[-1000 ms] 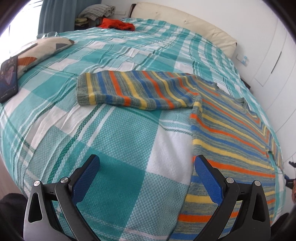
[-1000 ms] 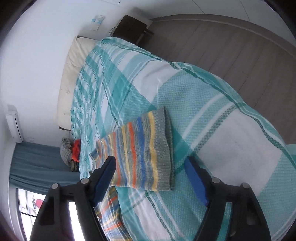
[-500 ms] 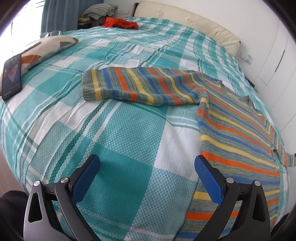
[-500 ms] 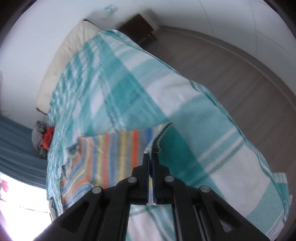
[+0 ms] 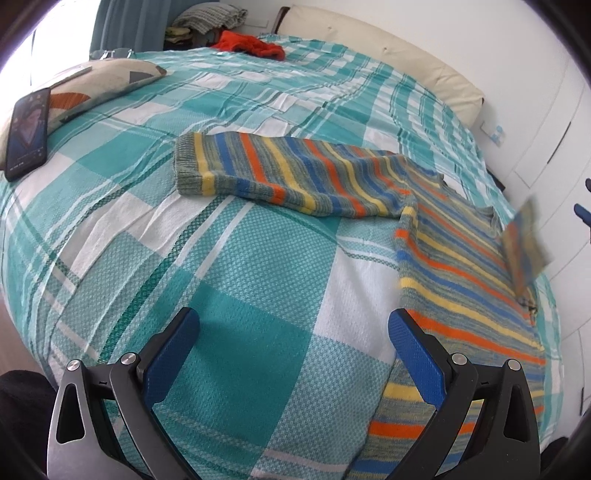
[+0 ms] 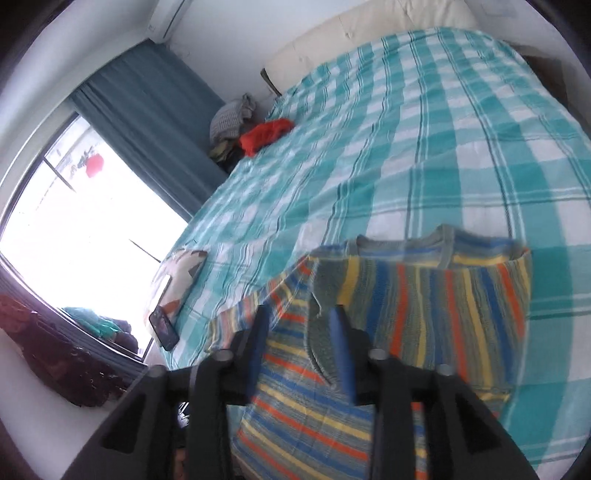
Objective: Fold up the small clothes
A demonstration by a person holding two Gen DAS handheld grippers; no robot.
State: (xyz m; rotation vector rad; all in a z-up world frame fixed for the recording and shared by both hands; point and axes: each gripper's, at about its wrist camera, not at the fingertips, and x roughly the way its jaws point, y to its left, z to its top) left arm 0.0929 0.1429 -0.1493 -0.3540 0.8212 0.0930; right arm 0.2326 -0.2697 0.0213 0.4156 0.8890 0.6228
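Note:
A small striped knit sweater (image 5: pixel 458 266) lies on the teal plaid bedspread (image 5: pixel 229 280), its left sleeve (image 5: pixel 288 173) stretched out to the left. My left gripper (image 5: pixel 293 350) is open and empty, low over the bedspread beside the sweater's hem. In the right wrist view the right sleeve (image 6: pixel 424 295) is folded over the sweater body (image 6: pixel 317 413), its grey cuff lying between the fingers of my right gripper (image 6: pixel 299 343). The jaws stand partly apart; the frame is blurred. The lifted sleeve shows blurred at the right edge of the left wrist view (image 5: pixel 524 251).
A phone (image 5: pixel 27 133) rests against a patterned cushion (image 5: pixel 96 81) at the bed's left side. A red garment (image 5: pixel 255 46) and a clothes pile (image 5: pixel 207 18) lie at the far end near the cream headboard (image 5: pixel 388 62). A window (image 6: pixel 74 229) is at left.
My right gripper shut on the right sleeve's cuff, carried it up and over the sweater body, and its jaws have now parted. The left gripper crept a little closer, still open.

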